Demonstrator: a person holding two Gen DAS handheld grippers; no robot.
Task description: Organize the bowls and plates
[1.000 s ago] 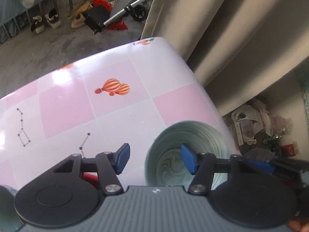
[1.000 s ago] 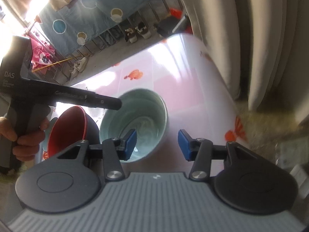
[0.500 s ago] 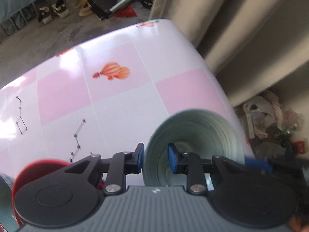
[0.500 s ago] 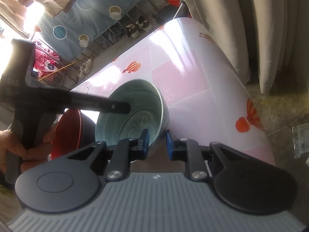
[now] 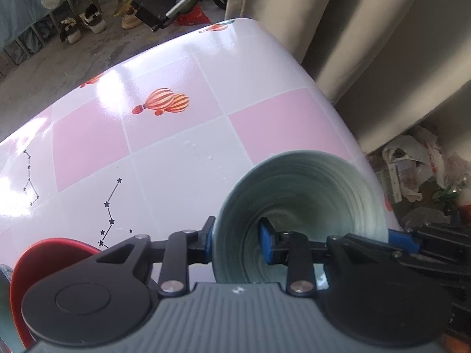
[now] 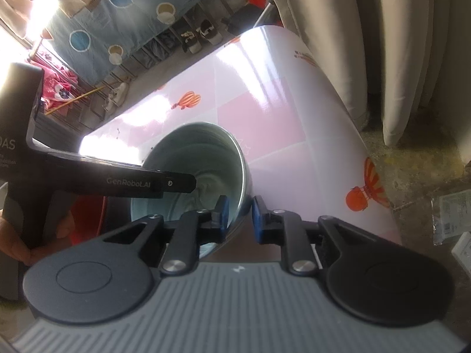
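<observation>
A pale green bowl (image 5: 309, 194) stands near the right edge of the pink-and-white checked table (image 5: 176, 147). My left gripper (image 5: 237, 239) grips its near-left rim, one blue pad outside the wall and one inside; its jaws are opening slightly with the rim still between them. From the other side, my right gripper (image 6: 238, 216) is shut on the same bowl (image 6: 200, 153), whose rim looks tilted. The left gripper's black finger (image 6: 147, 182) reaches over the bowl in the right wrist view. A red bowl (image 5: 44, 261) sits just left of the green one, partly hidden.
Beige curtains (image 5: 368, 44) hang close behind the table's right edge. Plastic bags and litter (image 5: 418, 164) lie on the floor below it. Shoes (image 5: 88, 23) and a folded stroller (image 5: 182, 3) stand on the concrete floor beyond the far edge. A hand (image 6: 17, 244) holds the left gripper.
Both grippers, open a second ago, have closed onto opposite sides of the green bowl's rim. The left one also slid right and down to reach the rim.
</observation>
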